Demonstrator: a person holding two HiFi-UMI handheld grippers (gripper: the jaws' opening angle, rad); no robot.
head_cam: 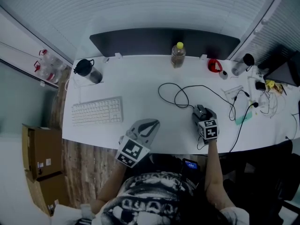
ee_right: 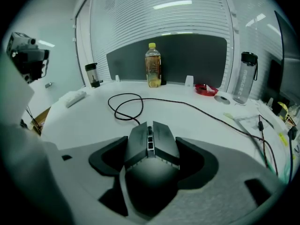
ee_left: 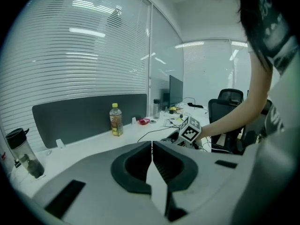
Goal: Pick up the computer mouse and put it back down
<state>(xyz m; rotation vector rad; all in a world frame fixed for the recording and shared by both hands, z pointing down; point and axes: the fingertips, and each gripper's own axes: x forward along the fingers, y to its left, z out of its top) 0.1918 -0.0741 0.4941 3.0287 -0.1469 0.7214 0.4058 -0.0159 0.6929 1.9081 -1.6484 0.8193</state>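
A dark grey wired computer mouse [ee_right: 150, 172] sits between the jaws of my right gripper [ee_right: 151, 146], whose dark pads press against both its sides. In the head view the mouse [head_cam: 200, 110] is at the right front of the white desk [head_cam: 140, 88], with the right gripper [head_cam: 202, 116] shut on it. I cannot tell whether it rests on the desk or hangs just above. Its black cable [head_cam: 176, 95] loops away toward the back. My left gripper [head_cam: 146, 125] hovers at the desk's front edge, jaws together with nothing between them [ee_left: 152, 146].
A white keyboard [head_cam: 97, 110] lies front left, and a black-lidded tumbler [head_cam: 87, 71] stands behind it. A yellow-capped bottle [head_cam: 177, 54] stands at the back centre and a red object [head_cam: 214, 65] to its right. Tangled cables [head_cam: 262, 97] crowd the right end. Cardboard boxes [head_cam: 40, 156] stand on the floor.
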